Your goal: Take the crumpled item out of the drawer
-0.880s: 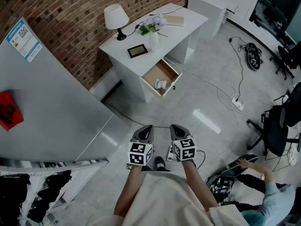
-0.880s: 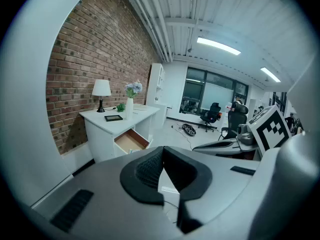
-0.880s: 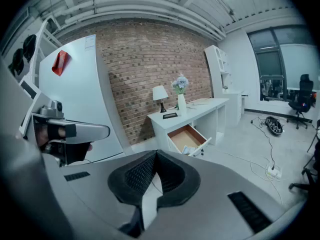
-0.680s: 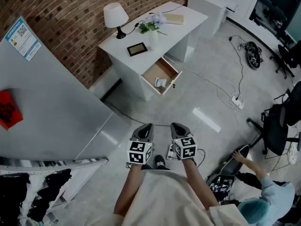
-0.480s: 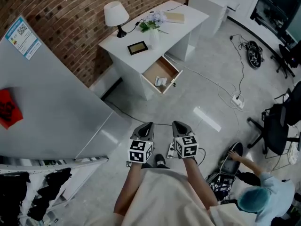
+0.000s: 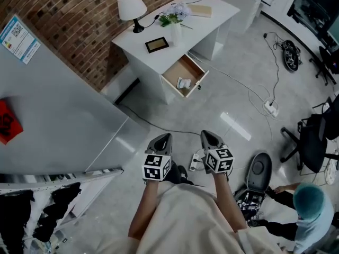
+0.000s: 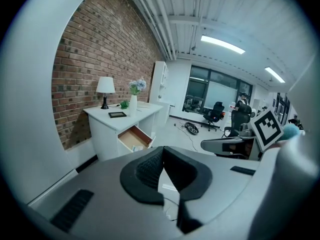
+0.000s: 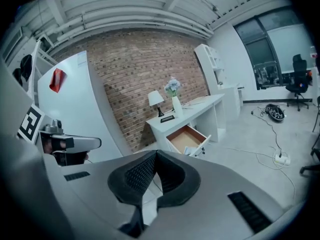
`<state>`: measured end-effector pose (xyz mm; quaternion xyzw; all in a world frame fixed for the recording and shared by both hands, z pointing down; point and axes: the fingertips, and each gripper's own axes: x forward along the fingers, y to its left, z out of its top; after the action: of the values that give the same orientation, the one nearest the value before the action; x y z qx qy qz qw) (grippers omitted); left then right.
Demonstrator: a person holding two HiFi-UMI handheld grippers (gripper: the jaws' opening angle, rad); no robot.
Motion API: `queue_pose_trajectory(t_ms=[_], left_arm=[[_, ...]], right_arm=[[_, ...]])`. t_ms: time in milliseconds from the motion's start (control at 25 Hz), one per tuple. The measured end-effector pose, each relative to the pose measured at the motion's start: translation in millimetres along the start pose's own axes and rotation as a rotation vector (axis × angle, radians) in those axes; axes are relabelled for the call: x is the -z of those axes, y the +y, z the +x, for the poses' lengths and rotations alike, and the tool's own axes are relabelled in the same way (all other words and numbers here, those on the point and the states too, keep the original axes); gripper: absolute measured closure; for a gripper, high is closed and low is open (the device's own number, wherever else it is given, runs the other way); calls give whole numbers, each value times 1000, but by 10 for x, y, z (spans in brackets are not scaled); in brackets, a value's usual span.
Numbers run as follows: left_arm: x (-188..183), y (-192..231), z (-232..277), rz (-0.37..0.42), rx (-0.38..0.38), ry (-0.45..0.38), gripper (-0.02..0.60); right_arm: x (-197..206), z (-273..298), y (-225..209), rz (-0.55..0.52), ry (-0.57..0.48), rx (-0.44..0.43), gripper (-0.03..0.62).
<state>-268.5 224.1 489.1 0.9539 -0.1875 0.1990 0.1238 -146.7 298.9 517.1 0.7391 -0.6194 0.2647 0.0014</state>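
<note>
Walking up to the open drawer — both tools shut and empty, well short of the desk.

The crumpled item lies in the open drawer of the white desk, at twelve o'clock from the person and well apart from both tools. The left gripper and right gripper sit side by side close to the body, aimed ahead and slightly down, jaws pressed together on nothing. Best approach, I judge: face the drawer front squarely, spread one tool's jaws before reaching in, descend from above — then squeeze the wad lightly.
</note>
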Motion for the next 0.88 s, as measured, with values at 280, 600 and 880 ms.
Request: queue_pose_trajectory(t_ms=[280, 600, 880], left_arm=[[-22, 161, 196, 3, 7, 29, 565], [-303, 345, 908, 5, 51, 51, 565], [-679, 533, 1742, -17, 105, 68, 565]], right_arm=[[58, 232, -134, 42, 29, 22, 569], [-133, 712, -492, 50, 59, 49, 569], [-467, 1218, -1025, 69, 91, 114, 569]])
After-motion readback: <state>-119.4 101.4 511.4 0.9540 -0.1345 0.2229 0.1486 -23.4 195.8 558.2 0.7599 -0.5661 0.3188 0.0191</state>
